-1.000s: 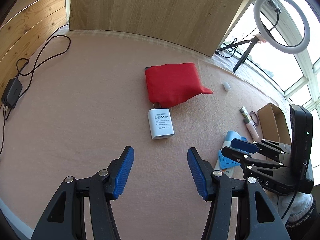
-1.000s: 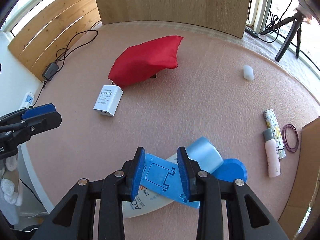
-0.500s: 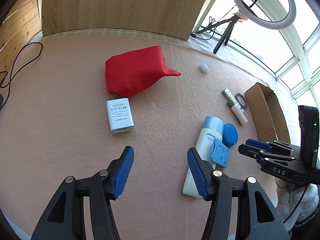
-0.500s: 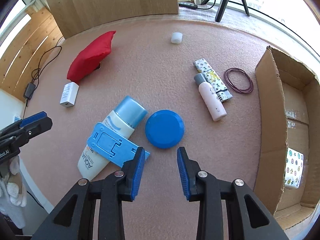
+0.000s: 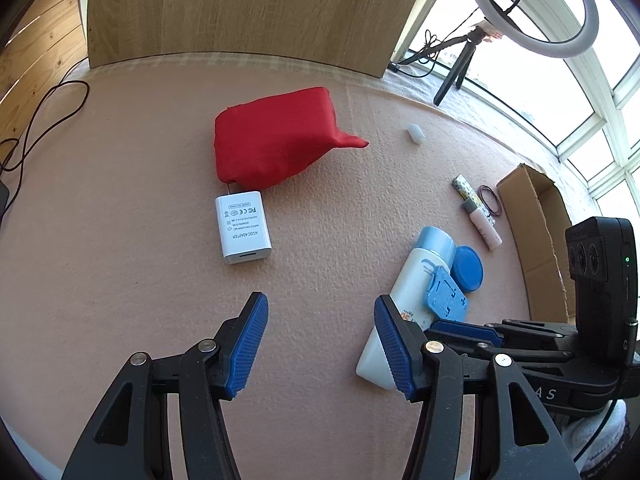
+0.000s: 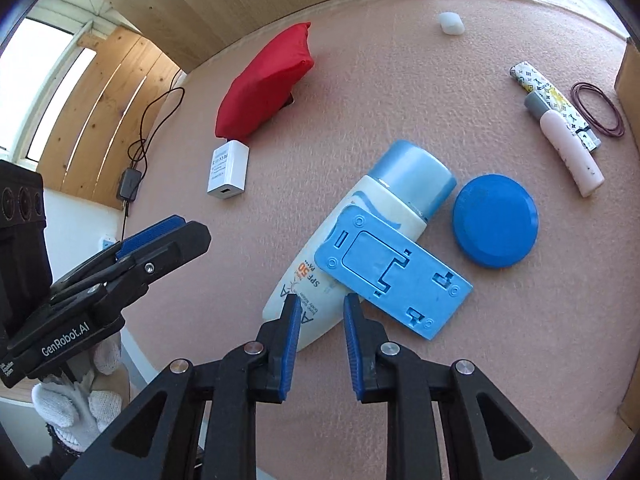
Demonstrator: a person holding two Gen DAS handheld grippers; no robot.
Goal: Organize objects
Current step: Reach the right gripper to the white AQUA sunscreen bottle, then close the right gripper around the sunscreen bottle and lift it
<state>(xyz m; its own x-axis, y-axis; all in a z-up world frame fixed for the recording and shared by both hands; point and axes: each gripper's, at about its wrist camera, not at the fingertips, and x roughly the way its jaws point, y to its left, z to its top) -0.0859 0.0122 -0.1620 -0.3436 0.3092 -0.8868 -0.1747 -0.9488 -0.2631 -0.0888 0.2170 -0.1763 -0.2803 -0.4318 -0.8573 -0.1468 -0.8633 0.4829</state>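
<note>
The sunscreen bottle (image 6: 360, 240) lies on the desk, its base just ahead of the empty, narrowly parted right gripper (image 6: 319, 334), long axis slanting away rightward, the wide-open left gripper (image 5: 320, 344) farther off.

A ring light (image 5: 532, 8) on a tripod (image 5: 456, 68) stands by the windows (image 5: 600, 92); a black cable (image 5: 48, 120) trails past wood panelling (image 5: 248, 8).

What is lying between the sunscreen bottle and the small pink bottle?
The round blue lid lies between the sunscreen bottle and the pink bottle, clearest in the right wrist view.
</note>
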